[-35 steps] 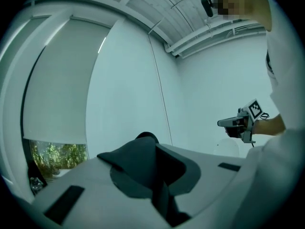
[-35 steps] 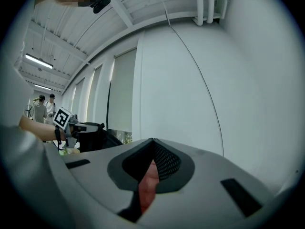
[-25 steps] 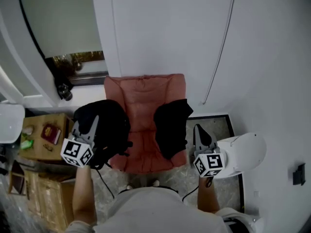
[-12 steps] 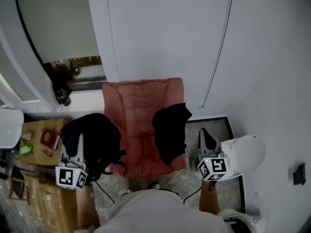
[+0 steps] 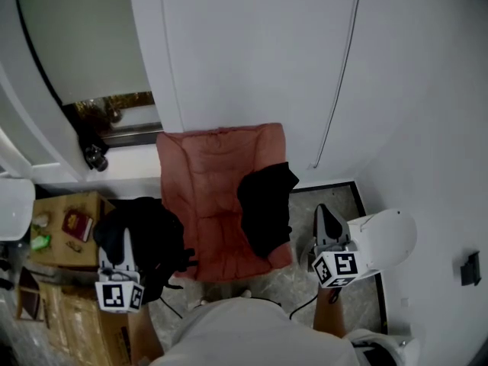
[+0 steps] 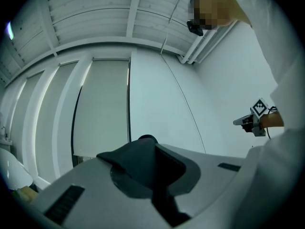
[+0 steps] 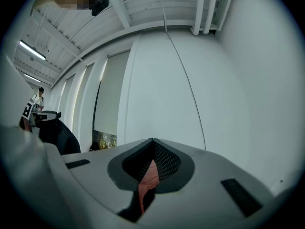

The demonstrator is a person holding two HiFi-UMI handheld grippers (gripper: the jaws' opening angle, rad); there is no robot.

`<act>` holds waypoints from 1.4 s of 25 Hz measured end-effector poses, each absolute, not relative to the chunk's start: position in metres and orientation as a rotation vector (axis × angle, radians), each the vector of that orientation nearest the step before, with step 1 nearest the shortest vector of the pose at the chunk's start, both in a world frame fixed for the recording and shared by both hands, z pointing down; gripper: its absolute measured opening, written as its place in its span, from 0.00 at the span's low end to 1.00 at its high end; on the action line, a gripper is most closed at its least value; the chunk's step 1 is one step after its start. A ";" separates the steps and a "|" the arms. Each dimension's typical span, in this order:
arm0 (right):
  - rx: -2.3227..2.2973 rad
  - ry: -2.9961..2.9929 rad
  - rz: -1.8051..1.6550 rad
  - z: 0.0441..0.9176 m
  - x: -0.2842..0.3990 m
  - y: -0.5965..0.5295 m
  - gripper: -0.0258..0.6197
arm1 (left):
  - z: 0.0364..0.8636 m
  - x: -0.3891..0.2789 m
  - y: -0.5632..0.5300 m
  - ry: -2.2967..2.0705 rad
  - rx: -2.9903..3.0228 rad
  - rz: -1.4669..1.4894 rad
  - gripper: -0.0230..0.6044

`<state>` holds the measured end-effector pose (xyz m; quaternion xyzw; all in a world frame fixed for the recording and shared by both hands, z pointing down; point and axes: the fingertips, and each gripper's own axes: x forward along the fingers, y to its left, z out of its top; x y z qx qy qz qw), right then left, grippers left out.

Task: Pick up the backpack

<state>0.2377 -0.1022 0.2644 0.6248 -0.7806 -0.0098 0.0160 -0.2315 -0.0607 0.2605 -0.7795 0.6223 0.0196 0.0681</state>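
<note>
The black backpack point(image 5: 152, 235) hangs left of the pink chair point(image 5: 213, 189), off its seat. My left gripper point(image 5: 126, 239) is shut on the top of the backpack. In the left gripper view its jaws point(image 6: 147, 142) are closed with dark fabric bunched between them. My right gripper point(image 5: 324, 212) hovers level to the right of the chair, its jaws point(image 7: 152, 141) meeting at the tips with nothing held; pink chair shows through the gap lower down. The right gripper view also catches the backpack point(image 7: 57, 135) at its left edge.
A black garment point(image 5: 263, 204) lies on the chair's right side. A white round object point(image 5: 385, 239) stands right of my right gripper. A wooden side table point(image 5: 65, 219) with small items and cardboard boxes point(image 5: 69, 315) are on the left. White wall panels point(image 5: 252, 59) rise behind.
My left gripper has carried the backpack left and towards the person, away from the chair's left edge. The right gripper has hardly shifted.
</note>
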 end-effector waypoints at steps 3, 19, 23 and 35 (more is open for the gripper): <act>1.932 -2.443 -0.047 0.260 0.229 -0.103 0.07 | 0.258 -0.233 -0.060 1.863 -2.360 0.079 0.09; 1.883 -2.476 -0.044 0.263 0.190 -0.088 0.07 | 0.256 -0.242 -0.043 1.784 -2.381 0.048 0.09; 1.876 -2.462 -0.040 0.267 0.183 -0.082 0.07 | 0.258 -0.250 -0.036 1.790 -2.396 0.039 0.09; 1.838 -2.411 -0.030 0.274 0.170 -0.067 0.07 | 0.260 -0.257 -0.020 1.788 -2.420 0.053 0.09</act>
